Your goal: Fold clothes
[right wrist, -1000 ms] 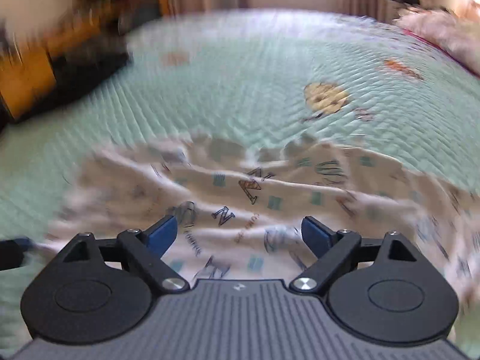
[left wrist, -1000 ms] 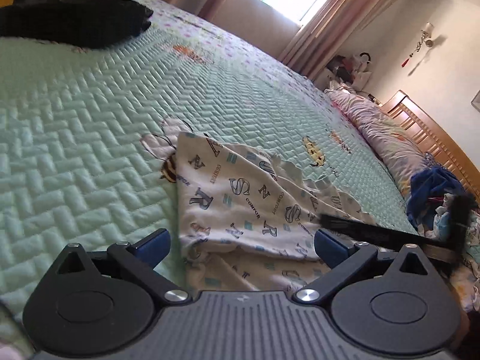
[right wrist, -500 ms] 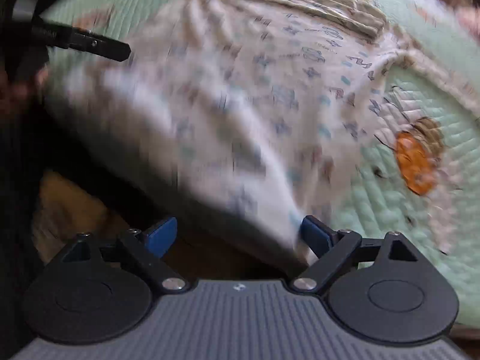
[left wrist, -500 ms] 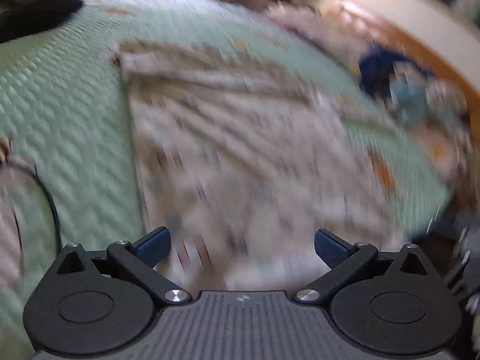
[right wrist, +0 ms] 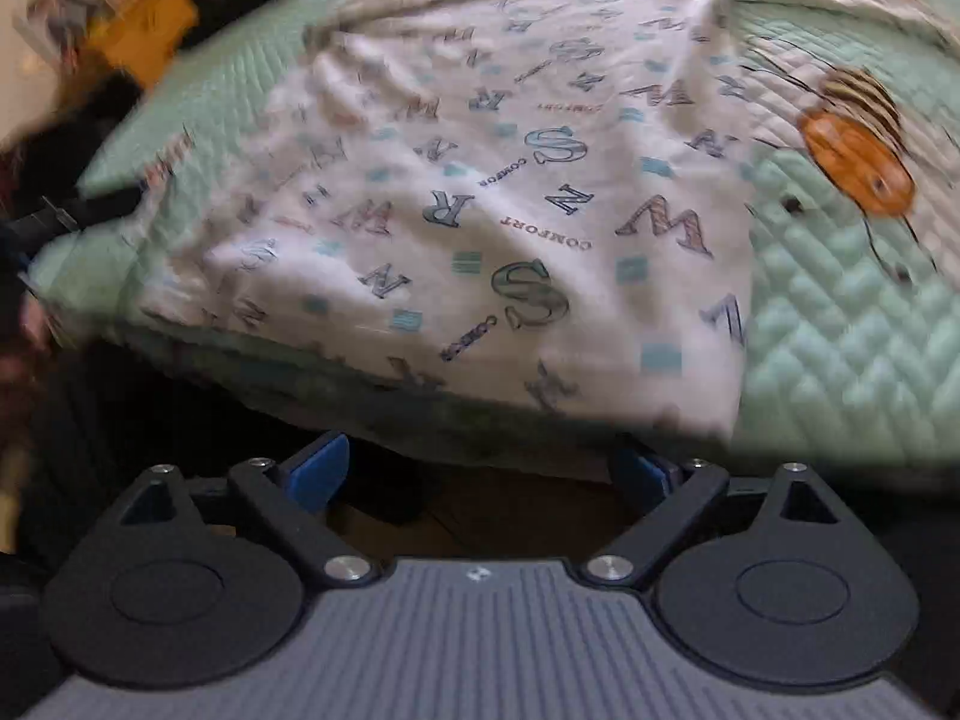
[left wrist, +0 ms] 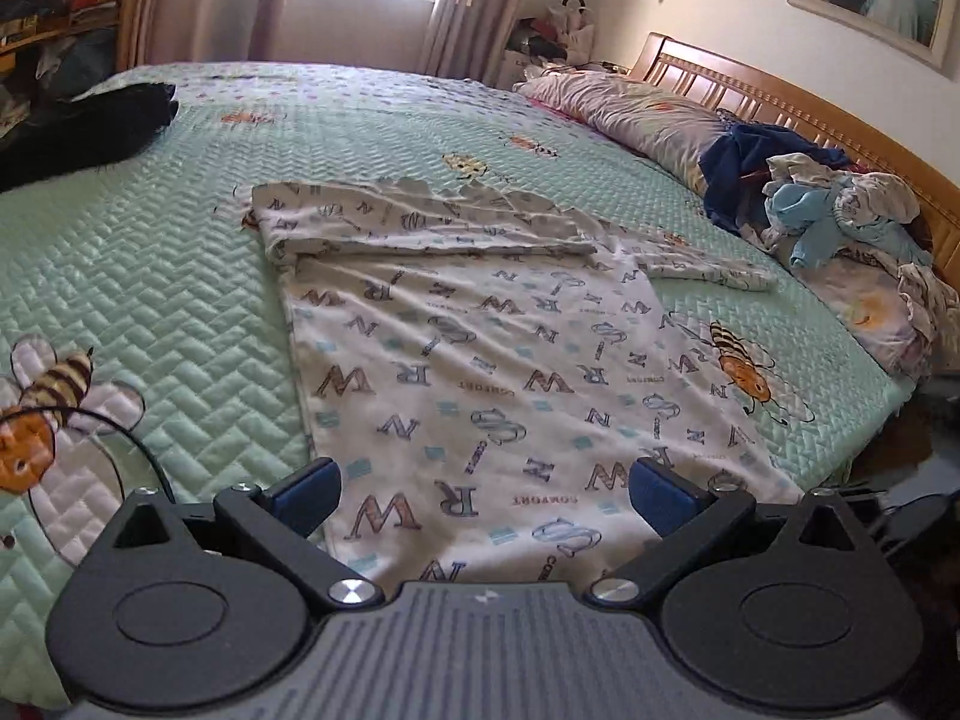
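A white garment printed with letters (left wrist: 480, 360) lies spread on the green quilted bed (left wrist: 150, 276), its far end folded over in a band and its near hem at the bed's edge. My left gripper (left wrist: 483, 489) stands open just above the near hem, nothing between its blue pads. The same garment (right wrist: 480, 192) fills the right wrist view, its hem hanging over the edge. My right gripper (right wrist: 480, 471) is open, just off the bed below that hem. The left gripper's tip (right wrist: 66, 213) shows at the left border.
A black garment (left wrist: 84, 126) lies at the far left of the bed. A heap of blue and white clothes (left wrist: 822, 204) and a pillow (left wrist: 630, 114) sit by the wooden headboard (left wrist: 780, 102). Dark floor lies below the bed's edge (right wrist: 480, 516).
The garment, bunched a second ago, now lies spread flat toward the near edge. Both grippers have drawn back to that edge and stayed open; the right one is still moving.
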`<state>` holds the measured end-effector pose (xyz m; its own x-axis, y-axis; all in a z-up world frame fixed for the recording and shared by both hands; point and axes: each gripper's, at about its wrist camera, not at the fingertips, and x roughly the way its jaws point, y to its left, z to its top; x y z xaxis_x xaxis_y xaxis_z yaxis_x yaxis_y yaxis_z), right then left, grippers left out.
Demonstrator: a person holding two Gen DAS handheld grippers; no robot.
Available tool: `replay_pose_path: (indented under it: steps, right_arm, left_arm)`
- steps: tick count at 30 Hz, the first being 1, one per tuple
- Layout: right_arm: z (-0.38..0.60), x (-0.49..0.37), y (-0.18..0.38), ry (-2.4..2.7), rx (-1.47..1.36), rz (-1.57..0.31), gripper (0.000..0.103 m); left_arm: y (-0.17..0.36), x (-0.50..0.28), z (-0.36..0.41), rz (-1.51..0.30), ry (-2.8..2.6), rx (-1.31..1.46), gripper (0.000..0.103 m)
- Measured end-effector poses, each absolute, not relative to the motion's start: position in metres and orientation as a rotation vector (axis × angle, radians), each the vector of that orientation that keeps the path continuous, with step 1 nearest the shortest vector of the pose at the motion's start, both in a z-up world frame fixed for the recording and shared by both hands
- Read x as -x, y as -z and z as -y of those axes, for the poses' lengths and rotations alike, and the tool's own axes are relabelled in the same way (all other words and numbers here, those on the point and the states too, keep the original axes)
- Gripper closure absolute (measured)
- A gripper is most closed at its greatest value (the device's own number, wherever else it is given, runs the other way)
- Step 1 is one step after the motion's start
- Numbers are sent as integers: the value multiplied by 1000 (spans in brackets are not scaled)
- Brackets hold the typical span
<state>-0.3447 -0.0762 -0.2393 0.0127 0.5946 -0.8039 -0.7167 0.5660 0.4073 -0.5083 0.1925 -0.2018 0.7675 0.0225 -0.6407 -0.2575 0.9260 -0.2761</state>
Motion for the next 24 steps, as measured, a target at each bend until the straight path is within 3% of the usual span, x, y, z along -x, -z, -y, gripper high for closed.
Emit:
replay_pose_path:
  steps: [5,10,17,24]
  right_arm:
    - [81,333,218,-1040,-39,-1039,8]
    - [79,331,235,-1005,-16,-1200,10]
    - [57,321,164,-1093,-92,-868,8]
    - [-41,237,146,-1013,-137,-774,8]
  left_arm:
    - [229,501,-181,-762,-108,382,1]
    - [247,516,-173,-816,-163,330,2]
    - [210,521,-180,-697,-139,375,1]
    - [212,517,-182,-696,-148,424,1]
